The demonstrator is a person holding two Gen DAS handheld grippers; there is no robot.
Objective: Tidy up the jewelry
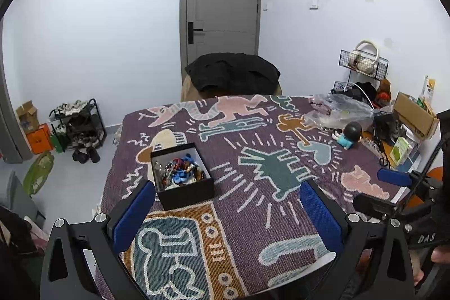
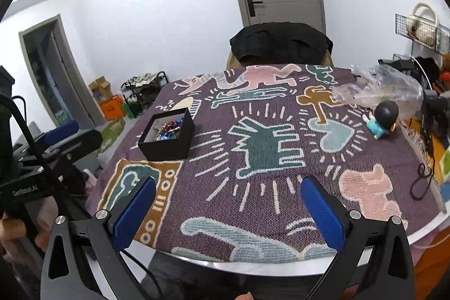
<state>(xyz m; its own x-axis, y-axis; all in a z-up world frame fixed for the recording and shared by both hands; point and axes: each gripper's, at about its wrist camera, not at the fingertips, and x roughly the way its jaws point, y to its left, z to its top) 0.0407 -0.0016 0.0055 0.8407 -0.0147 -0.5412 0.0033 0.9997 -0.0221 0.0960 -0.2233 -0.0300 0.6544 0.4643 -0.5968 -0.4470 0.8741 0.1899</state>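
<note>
Both tongs, left (image 1: 227, 212) and right (image 2: 228, 208), spread wide and empty above the table (image 2: 253, 262). Black box (image 1: 182, 176) of tangled jewelry (image 1: 180, 169) sits front-left on the cloth (image 1: 253, 137). Risk: grabbing one strand likely drags the clump or tips the light box.

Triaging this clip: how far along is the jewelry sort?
Done: nothing visible. All the jewelry sits jumbled in the open black box on the patterned cloth; none is laid out.
In hand: nothing. The left gripper and right gripper are both open and empty, short of the box.
Left: reaching in, picking pieces out, sorting them.
</note>
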